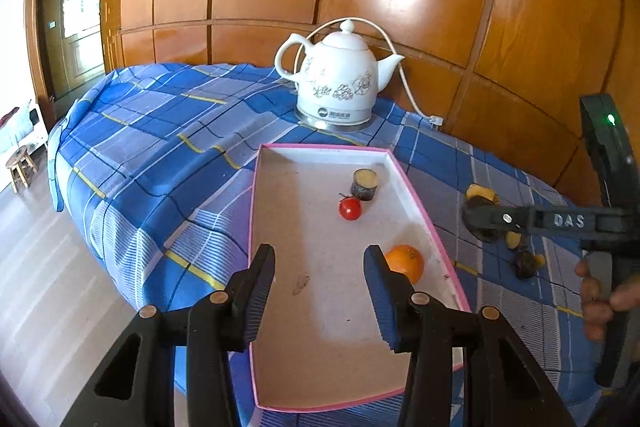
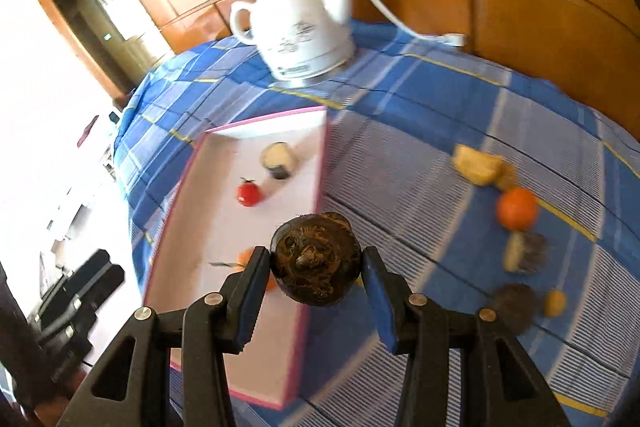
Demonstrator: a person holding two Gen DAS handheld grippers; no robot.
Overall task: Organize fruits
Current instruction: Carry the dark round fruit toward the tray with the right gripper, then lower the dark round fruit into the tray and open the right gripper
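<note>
A white box with a pink rim (image 1: pixel 416 203) lies on the blue checked cloth. It holds a red tomato (image 1: pixel 350 208), a dark-skinned cut piece (image 1: pixel 365 184) and an orange (image 1: pixel 406 263). My left gripper (image 1: pixel 320 255) hangs open over the box's near half, nothing between its fingers. My right gripper (image 2: pixel 315 255) is shut on a dark brown hairy round fruit (image 2: pixel 316 263), held above the box's right rim (image 2: pixel 320 163). From the left wrist view the right gripper (image 1: pixel 478 219) comes in from the right, beside the box.
A white kettle (image 1: pixel 338 79) with a cord stands behind the box against the wooden wall. Right of the box lie a yellow piece (image 2: pixel 478 165), an orange (image 2: pixel 517 208), a cut piece (image 2: pixel 524 251) and a dark round fruit (image 2: pixel 514 305). A hand (image 1: pixel 600 295) holds the right gripper.
</note>
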